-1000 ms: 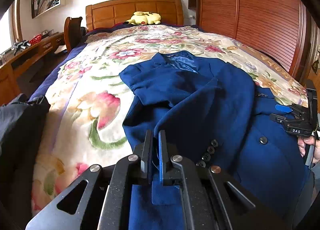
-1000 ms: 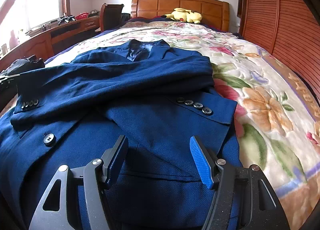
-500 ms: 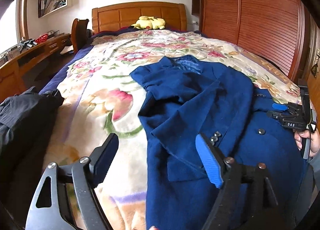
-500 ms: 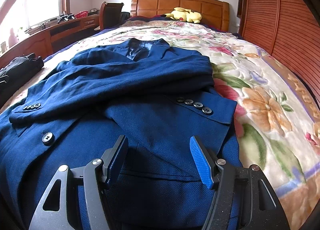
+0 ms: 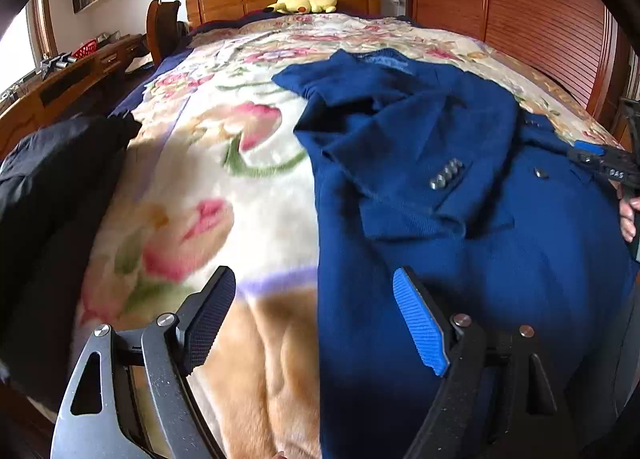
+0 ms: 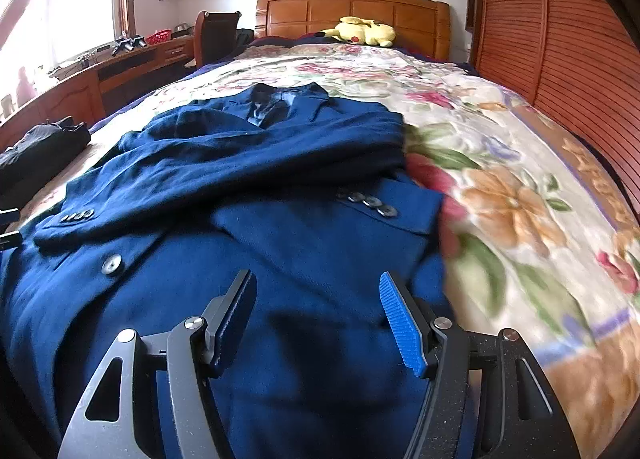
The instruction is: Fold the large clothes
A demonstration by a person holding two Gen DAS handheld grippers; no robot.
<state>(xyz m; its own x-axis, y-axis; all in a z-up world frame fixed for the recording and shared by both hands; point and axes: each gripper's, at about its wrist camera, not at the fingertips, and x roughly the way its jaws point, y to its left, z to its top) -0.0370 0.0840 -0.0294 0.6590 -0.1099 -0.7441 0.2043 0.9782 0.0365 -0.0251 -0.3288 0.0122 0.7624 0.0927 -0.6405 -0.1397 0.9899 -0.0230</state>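
A navy blue suit jacket (image 5: 420, 187) (image 6: 240, 179) lies face up on the floral bedspread (image 5: 224, 163), collar toward the headboard. Both sleeves are folded across its front, and their cuff buttons (image 5: 446, 175) (image 6: 370, 203) show. My left gripper (image 5: 316, 299) is open above the jacket's left edge near the hem, nothing pressed between its pads. My right gripper (image 6: 318, 291) stands open over the lower front of the jacket, empty. In the left wrist view the right gripper (image 5: 600, 163) shows at the right edge with a hand behind it.
A black garment (image 5: 52, 179) (image 6: 40, 147) lies on the bed's left edge. A yellow plush toy (image 5: 304, 1) (image 6: 364, 31) rests by the wooden headboard (image 6: 352, 11). A desk (image 6: 132, 59) and chair (image 6: 216, 35) stand left, and a slatted wooden wardrobe (image 6: 560, 59) stands right.
My left gripper opened and let go of the blue sleeve, which now lies across the jacket front. It then moved left and down to the jacket's edge. The right gripper shifted slightly.
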